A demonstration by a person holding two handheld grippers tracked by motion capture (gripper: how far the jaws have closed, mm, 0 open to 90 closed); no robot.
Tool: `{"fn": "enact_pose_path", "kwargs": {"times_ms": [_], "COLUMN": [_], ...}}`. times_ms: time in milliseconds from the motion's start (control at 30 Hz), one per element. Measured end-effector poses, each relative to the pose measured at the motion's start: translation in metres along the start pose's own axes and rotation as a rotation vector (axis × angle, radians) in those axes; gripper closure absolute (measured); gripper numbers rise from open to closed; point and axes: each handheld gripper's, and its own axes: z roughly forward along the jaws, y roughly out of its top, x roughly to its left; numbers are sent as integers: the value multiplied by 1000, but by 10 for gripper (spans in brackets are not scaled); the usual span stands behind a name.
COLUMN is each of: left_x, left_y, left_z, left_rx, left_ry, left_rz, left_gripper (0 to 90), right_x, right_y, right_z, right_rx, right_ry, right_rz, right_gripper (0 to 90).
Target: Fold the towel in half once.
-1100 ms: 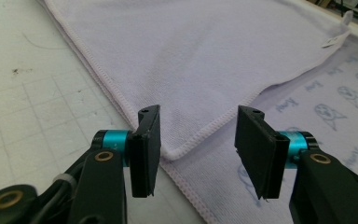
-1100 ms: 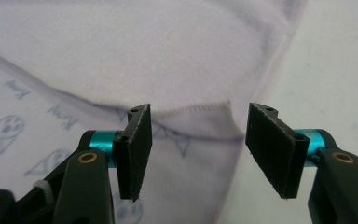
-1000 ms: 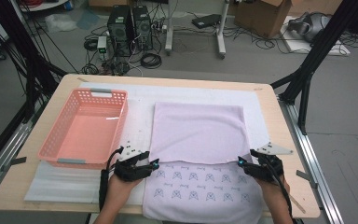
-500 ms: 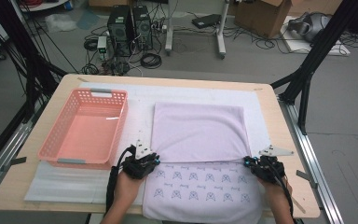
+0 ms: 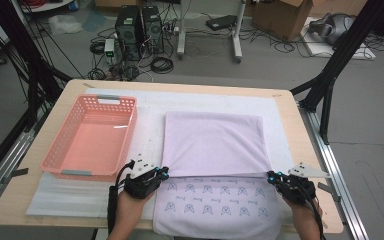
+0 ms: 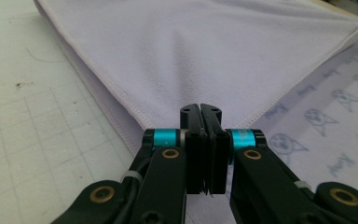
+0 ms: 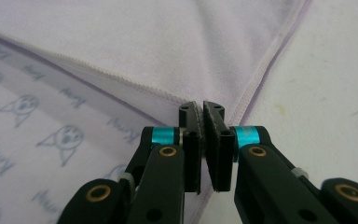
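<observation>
Folding job approx. halfway. Pale lilac cloth w/ cat print (image 5: 220, 202) lies flat on surface, right of pink plastic basket (image 5: 91, 137). Far part doubled over toward near side; printed near strip uncovered.

Left tool (image 5: 156, 175) jaws pressed together on left corner of folded flap (image 6: 168, 70). Right tool (image 5: 275, 179) jaws nearly closed, pinching right corner.

Left to do: likely further fold(s), maybe into basket.
</observation>
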Motion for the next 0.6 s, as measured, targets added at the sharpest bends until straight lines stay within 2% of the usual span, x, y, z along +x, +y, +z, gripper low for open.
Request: {"fn": "enact_pose_path", "kwargs": {"times_ms": [133,600], "left_x": [-4,-27], "left_y": [-5,-28], "left_z": [-12,-45], "left_rx": [-12,-13], "left_ry": [-15,-84], "left_rz": [-5,19], "left_gripper": [881,880], "right_x": [10,30], "right_y": [-8,-29], "right_z": [-12,-44], "right_rx": [-5,-1], "right_ry": [17,57], "right_rz": [-30,-36], "right_gripper": [858,859]}}
